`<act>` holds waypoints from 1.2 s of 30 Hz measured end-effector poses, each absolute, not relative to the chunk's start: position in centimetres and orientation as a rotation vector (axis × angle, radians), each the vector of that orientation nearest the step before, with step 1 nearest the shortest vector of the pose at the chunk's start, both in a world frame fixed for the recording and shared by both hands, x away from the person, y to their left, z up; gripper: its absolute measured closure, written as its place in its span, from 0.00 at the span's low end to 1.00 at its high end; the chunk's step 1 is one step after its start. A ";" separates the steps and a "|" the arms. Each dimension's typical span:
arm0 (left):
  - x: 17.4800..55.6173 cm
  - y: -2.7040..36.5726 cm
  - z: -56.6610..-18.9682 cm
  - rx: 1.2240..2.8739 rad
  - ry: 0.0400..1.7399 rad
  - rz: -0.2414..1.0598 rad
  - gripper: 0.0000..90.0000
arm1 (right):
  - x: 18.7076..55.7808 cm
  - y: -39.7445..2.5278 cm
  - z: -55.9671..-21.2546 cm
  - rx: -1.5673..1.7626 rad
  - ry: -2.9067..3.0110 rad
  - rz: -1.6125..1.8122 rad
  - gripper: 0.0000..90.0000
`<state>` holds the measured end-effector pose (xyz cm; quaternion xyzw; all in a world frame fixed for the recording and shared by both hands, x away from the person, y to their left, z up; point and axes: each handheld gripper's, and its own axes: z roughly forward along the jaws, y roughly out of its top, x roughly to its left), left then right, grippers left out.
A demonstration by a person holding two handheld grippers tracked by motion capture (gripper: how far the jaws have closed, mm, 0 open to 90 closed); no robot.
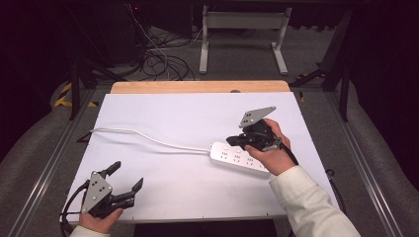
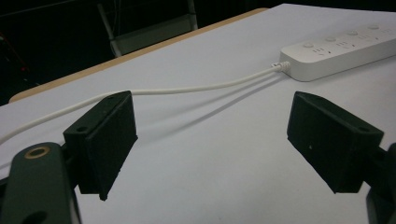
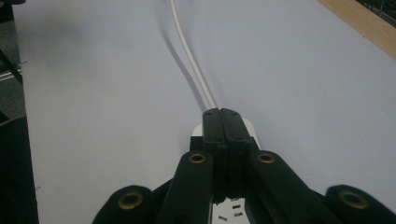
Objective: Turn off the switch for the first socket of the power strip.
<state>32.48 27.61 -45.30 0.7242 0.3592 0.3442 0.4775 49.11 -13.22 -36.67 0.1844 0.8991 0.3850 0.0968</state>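
right gripper closed, over power strip; left gripper wide open

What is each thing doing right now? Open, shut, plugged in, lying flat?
Left gripper: open, jaws wide apart, holding nothing, low over the table.
Right gripper: shut, jaws pressed together, over the power strip's cord end.
Power strip: lying flat on the white table, sockets up, nothing plugged in.
Cord: attached to the strip, slack, trailing left.

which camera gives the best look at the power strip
The high view: the whole power strip shows with its cable, beside the right hand-held gripper. The left gripper view shows its cable end; the right gripper view, slivers behind closed jaws.
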 end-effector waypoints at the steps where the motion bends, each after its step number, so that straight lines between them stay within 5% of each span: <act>1: 32.5 27.6 -45.3 1.770 0.878 0.838 0.18 | 49.2 -13.1 -36.6 0.551 2.673 1.124 1.00; 36: 32.6 27.6 -45.4 1.784 0.897 0.841 0.18 | 53.8 -10.2 -40.4 0.711 2.841 0.740 1.00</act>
